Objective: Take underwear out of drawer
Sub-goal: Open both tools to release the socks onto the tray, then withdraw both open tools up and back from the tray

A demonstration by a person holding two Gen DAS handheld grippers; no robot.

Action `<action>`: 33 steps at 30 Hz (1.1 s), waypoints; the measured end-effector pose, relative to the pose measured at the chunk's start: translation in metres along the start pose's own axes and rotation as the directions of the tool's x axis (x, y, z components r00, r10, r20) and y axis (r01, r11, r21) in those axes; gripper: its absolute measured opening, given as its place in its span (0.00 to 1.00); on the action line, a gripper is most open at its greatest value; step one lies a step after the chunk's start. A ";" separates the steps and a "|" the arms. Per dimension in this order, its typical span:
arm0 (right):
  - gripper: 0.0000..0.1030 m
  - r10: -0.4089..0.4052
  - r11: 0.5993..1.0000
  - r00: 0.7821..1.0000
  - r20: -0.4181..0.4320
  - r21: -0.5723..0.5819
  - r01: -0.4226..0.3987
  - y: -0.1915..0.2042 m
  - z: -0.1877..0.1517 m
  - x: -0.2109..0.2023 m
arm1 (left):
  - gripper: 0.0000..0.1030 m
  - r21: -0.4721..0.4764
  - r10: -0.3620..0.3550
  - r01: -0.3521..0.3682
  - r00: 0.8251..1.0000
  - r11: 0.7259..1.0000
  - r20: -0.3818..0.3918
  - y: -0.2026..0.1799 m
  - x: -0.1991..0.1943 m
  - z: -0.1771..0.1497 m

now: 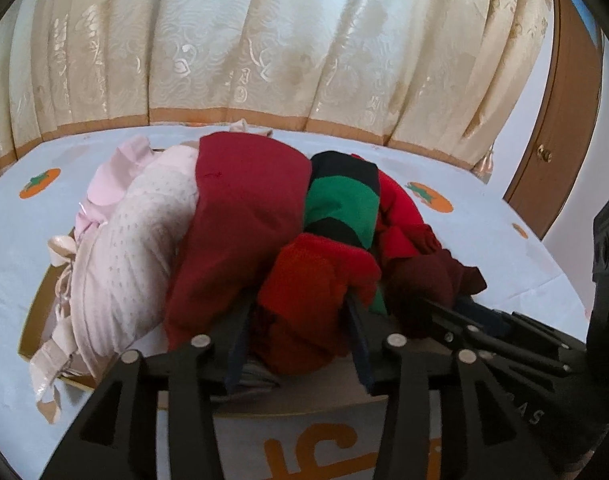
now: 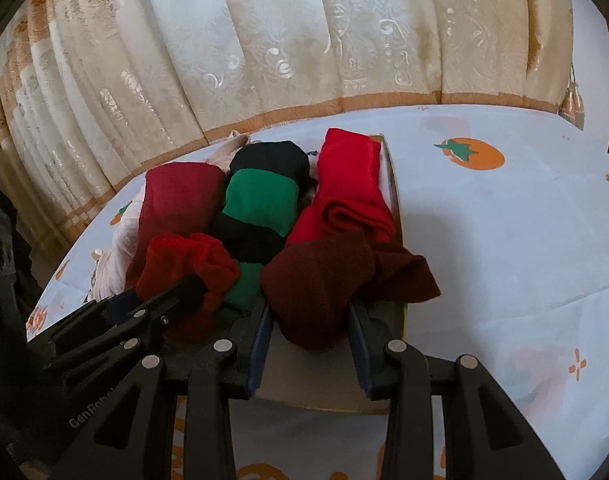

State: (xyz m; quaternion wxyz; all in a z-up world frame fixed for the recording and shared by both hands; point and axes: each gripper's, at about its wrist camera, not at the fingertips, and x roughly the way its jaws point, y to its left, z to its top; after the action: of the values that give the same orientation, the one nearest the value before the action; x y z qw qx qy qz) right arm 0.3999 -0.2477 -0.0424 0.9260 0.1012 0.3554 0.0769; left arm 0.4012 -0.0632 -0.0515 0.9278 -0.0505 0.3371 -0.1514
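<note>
A shallow cardboard drawer box [image 2: 394, 184] lies on a bed and is heaped with underwear. My left gripper [image 1: 300, 304] has its jaws apart around a bright red piece [image 1: 312, 276] at the near edge of the heap; the fingertips are hidden in the cloth. My right gripper [image 2: 310, 308] has its jaws apart around a dark maroon piece [image 2: 320, 280] that hangs over the box's near edge. Behind lie a green and black piece [image 2: 260, 200], a dark red piece [image 1: 240, 208], a red piece [image 2: 348, 176] and pale pink bras [image 1: 140, 232].
The bed sheet [image 2: 504, 240] is pale blue with orange fruit prints. Cream patterned curtains [image 1: 264, 40] hang behind the bed. A brown wooden door [image 1: 560, 128] stands at the right. Each gripper shows at the edge of the other's view [image 2: 116, 316].
</note>
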 end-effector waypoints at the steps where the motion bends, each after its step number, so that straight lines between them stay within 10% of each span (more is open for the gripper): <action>1: 0.38 0.003 1.000 1.000 0.007 -0.004 -0.003 0.000 -0.001 0.000 | 0.47 -0.007 -0.005 0.005 1.000 1.000 0.002 0.001 0.000 -0.001; 21: 0.56 0.065 0.998 0.996 0.054 -0.004 -0.065 -0.001 -0.007 -0.011 | 0.55 -0.030 0.025 -0.025 0.999 0.999 0.028 0.003 -0.019 -0.003; 33: 0.72 0.093 0.995 0.992 0.082 0.033 -0.096 -0.002 -0.021 -0.034 | 1.00 -0.077 0.148 -0.146 0.988 0.986 0.033 0.020 -0.037 -0.011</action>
State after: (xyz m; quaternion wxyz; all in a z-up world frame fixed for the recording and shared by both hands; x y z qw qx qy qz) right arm 0.3609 -0.2543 -0.0361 0.9328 0.1381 0.3141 0.1101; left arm 0.3727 -0.0329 -0.0412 0.9403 -0.0628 0.3273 -0.0689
